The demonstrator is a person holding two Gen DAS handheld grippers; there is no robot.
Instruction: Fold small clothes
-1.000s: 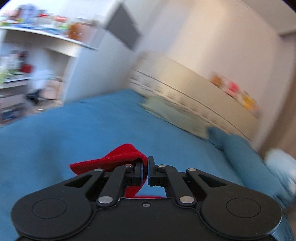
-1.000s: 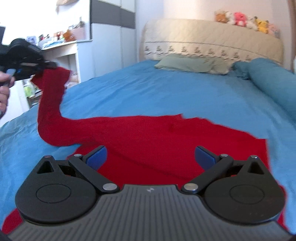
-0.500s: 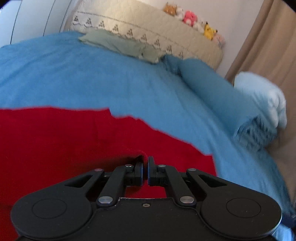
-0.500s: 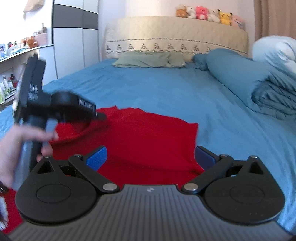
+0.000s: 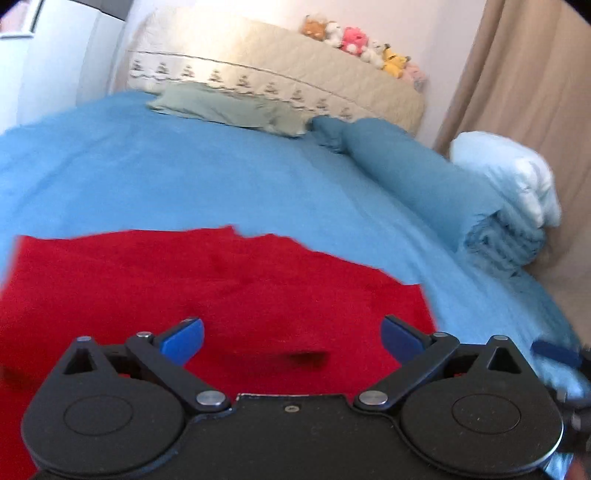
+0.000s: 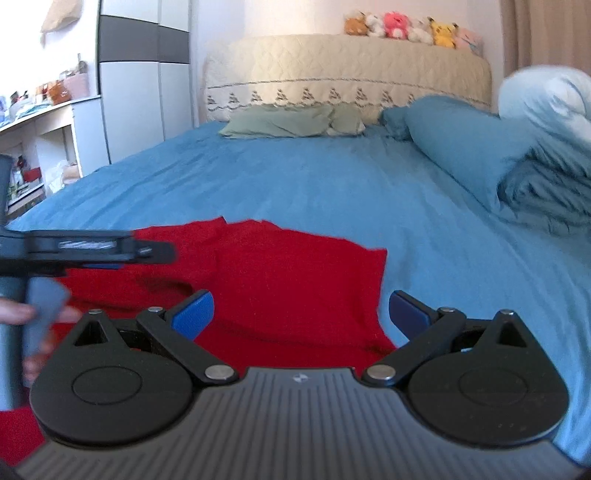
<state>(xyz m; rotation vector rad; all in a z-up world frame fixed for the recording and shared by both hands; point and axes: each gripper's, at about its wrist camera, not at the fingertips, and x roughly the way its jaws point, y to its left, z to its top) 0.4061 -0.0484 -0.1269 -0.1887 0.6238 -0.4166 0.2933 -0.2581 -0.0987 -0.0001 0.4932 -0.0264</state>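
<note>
A red garment [image 5: 207, 284] lies spread on the blue bedsheet [image 5: 184, 177], near the foot of the bed, in front of both grippers. In the right wrist view one part of it is folded over the rest, and its right edge runs just inside the right gripper's right finger.

The left gripper [image 5: 291, 334] hovers above the garment with its jaws spread wide and nothing between them; its blue fingertips [image 5: 183, 338] stand well apart over the red cloth. The right gripper [image 6: 301, 312] is likewise wide open and empty, its blue pads [image 6: 194, 314] above the garment's near portion. In the right wrist view the left gripper appears side-on at the left edge, held by the person's left hand [image 6: 22, 317] over the garment.

Farther back, a green pillow [image 6: 291, 122] rests against the cream quilted headboard [image 6: 347, 74], whose lower band carries a row of small stitched tree-like motifs. Plush toys [image 6: 410, 27] sit along the top of the headboard. A rolled blue duvet [image 5: 424, 177] lies along the bed's right side with a white quilt [image 5: 506, 173] beside it.

A small logo mark shows on the right gripper's grey body, but it is too small to read. A blurred label on the side of the left gripper is also unreadable.
</note>
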